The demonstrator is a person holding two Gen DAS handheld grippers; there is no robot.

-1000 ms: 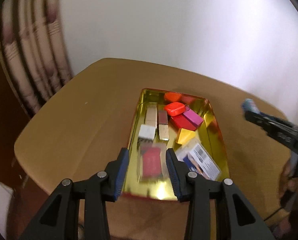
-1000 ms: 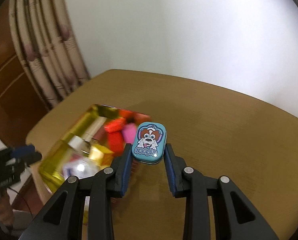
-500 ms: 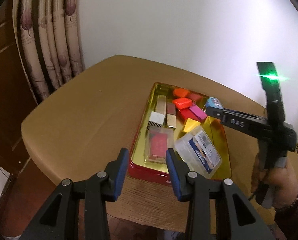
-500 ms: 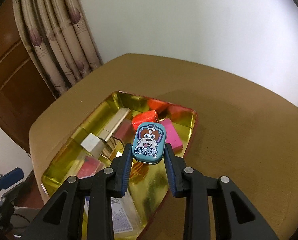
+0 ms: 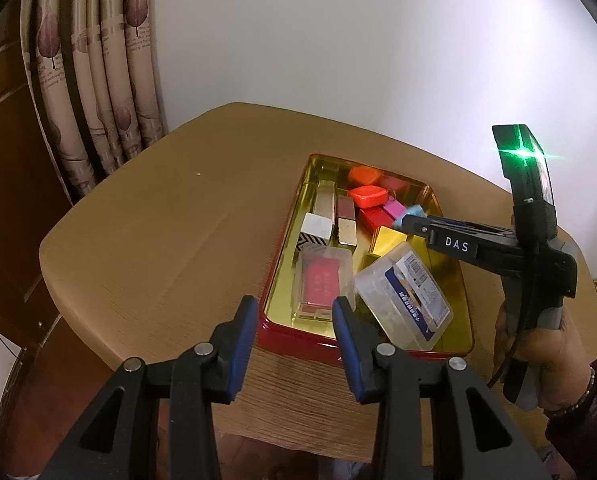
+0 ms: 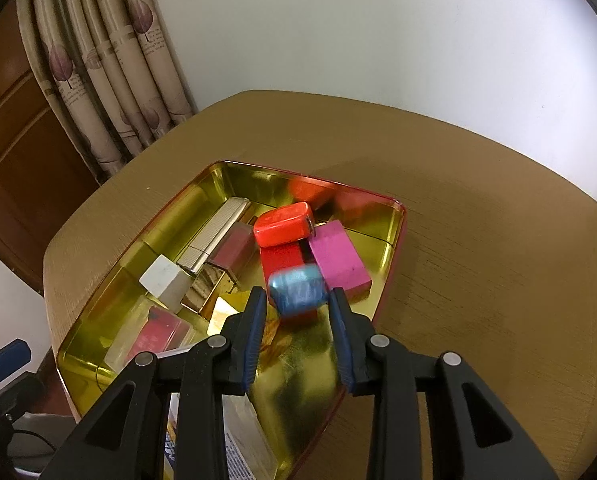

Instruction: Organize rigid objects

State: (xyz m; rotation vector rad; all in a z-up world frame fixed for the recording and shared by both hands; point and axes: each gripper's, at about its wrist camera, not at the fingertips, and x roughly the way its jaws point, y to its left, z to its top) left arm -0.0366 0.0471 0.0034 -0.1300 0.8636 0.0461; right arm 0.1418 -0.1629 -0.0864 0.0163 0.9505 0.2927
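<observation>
The right gripper (image 6: 298,304) hung with fingers apart over the gold tray (image 6: 394,216), the blurred blue tin (image 6: 296,292) loose between them and liable to bounce off the red box (image 6: 282,258) below, while the left gripper (image 5: 294,316) stood open, empty.

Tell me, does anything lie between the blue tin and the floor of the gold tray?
Yes, it seems. The blurred blue tin overlaps a red block, with a pink block beside it, so it may land on them. Bare floor of the gold tray shows nearer the camera.
</observation>
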